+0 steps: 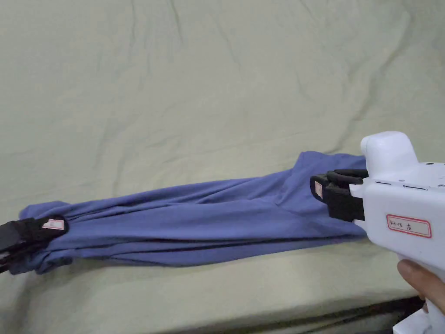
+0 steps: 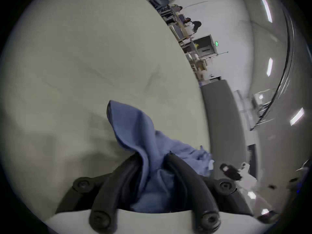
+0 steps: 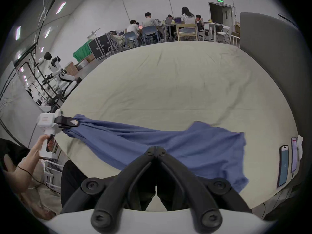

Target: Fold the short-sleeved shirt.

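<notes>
Pale green sheet [image 1: 217, 87] underneath — blue shirt [image 1: 195, 217] stretched long between left gripper [image 1: 39, 228] and right gripper [image 1: 323, 191], both clamped on cloth; narrowed lengthwise, crosswise folds left.

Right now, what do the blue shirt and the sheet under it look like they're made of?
The blue shirt looks like soft matte knit, probably cotton jersey: it gathers into fine folds between the tongs. The pale green sheet looks like thin woven fabric, matte, with shallow creases. I can't confirm the fibre of either.

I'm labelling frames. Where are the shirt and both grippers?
shirt [image 1: 195, 226], head view, middle of the cloth.
left gripper [image 1: 54, 224], head view, jaw tips.
right gripper [image 1: 319, 189], head view, jaw tips.
</notes>
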{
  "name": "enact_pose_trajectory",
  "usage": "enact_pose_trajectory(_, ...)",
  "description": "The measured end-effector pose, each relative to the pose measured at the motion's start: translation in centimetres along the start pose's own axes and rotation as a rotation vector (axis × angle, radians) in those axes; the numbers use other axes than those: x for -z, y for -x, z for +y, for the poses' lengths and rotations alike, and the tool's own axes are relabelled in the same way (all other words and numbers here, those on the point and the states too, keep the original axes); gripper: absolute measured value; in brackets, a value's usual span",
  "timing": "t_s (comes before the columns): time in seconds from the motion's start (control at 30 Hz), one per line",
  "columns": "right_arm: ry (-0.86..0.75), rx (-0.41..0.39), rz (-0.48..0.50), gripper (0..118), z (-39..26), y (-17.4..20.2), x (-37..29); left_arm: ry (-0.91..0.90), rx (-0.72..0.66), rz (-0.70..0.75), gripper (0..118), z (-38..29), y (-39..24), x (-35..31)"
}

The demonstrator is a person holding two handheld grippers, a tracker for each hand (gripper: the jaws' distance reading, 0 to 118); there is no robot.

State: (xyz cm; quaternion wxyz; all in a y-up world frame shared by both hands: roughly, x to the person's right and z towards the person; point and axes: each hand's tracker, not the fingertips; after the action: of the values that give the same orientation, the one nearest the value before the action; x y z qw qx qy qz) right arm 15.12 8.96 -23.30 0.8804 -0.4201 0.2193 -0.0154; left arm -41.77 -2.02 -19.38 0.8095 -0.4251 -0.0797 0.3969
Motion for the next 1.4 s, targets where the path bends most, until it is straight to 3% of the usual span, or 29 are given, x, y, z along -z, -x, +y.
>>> enact_pose_trajectory(0.1, -0.005, 0.017, 0.007, 2, -0.2, -0.7, -0.4, -0.035, 0.004, 0.145, 13, 0.7, -1.1, -3.0)
enact_pose_trajectory(0.13, -0.007, 0.020, 0.006, 2, -0.4, -0.9, -0.5, -0.046, 0.054, 0.254, 13, 2.7, -1.7, -3.3)
enact_pose_trajectory(0.2, -0.012, 0.027, 0.000, 2, -0.5, -1.4, -0.8, -0.026, 0.192, 0.494, 13, 2.5, -5.4, -3.7)
enact_pose_trajectory(0.3, -0.020, 0.044, -0.006, 2, -0.8, -2.2, -1.1, 0.027, 0.484, 0.666, 13, 0.7, -11.7, -0.8)
enact_pose_trajectory(0.43, -0.036, 0.062, -0.014, 2, -1.0, -3.2, -1.9, 0.074, 0.675, 0.541, 13, -3.5, -19.3, 5.7)
enact_pose_trajectory(0.53, -0.049, 0.077, -0.021, 2, -1.3, -4.1, -2.8, 0.222, 0.695, 0.422, 13, -6.6, -21.6, 11.2)
enact_pose_trajectory(0.67, -0.051, 0.095, -0.045, 2, -2.0, -5.2, -3.6, 0.289, 0.674, 0.381, 13, -7.9, -20.8, 15.8)
enact_pose_trajectory(0.7, -0.046, 0.097, -0.041, 2, -2.1, -5.5, -3.8, 0.321, 0.627, 0.382, 18, -7.8, -20.5, 16.1)
enact_pose_trajectory(0.73, -0.035, 0.097, -0.037, 2, -2.3, -5.7, -3.8, 0.349, 0.576, 0.354, 33, -7.5, -20.1, 16.2)
enact_pose_trajectory(0.77, -0.029, 0.096, -0.042, 2, -2.5, -5.8, -3.8, 0.366, 0.518, 0.298, 61, -7.2, -19.7, 15.7)
enact_pose_trajectory(0.8, -0.025, 0.094, -0.047, 2, -2.6, -5.9, -3.7, 0.378, 0.450, 0.198, 77, -7.0, -19.6, 15.2)
enact_pose_trajectory(0.83, -0.021, 0.095, -0.050, 2, -2.7, -6.0, -3.6, 0.376, 0.365, 0.080, 77, -6.7, -19.6, 14.0)
enact_pose_trajectory(0.9, -0.015, 0.102, -0.046, 2, -2.7, -6.1, -3.3, 0.296, 0.287, -0.022, 77, -5.7, -20.0, 10.6)
enact_pose_trajectory(1.0, -0.013, 0.108, -0.028, 2, -2.6, -5.9, -3.0, 0.098, 0.332, 0.025, 84, -3.3, -20.2, 5.1)
enact_pose_trajectory(1.03, -0.013, 0.106, -0.023, 2, -2.5, -5.8, -2.9, 0.028, 0.353, 0.097, 82, -2.6, -20.0, 4.2)
enact_pose_trajectory(1.07, -0.011, 0.104, -0.017, 2, -2.5, -5.7, -2.7, -0.023, 0.374, 0.167, 63, -3.0, -20.4, 3.4)
enact_pose_trajectory(1.1, -0.010, 0.102, -0.014, 2, -2.5, -5.6, -2.6, -0.022, 0.411, 0.214, 0, -2.9, -20.2, 3.8)
enact_pose_trajectory(1.2, -0.001, 0.097, -0.013, 2, -2.7, -5.4, -2.4, 0.042, 0.455, 0.299, 0, -4.0, -20.2, 7.7)
enact_pose_trajectory(1.23, 0.002, 0.097, -0.016, 2, -2.8, -5.5, -2.4, 0.155, 0.505, 0.303, 0, -4.8, -20.7, 9.6)
enact_pose_trajectory(1.4, 0.015, 0.108, -0.043, 2, -2.9, -5.9, -2.4, 0.381, 0.774, 0.444, 0, -12.2, -22.8, 19.8)
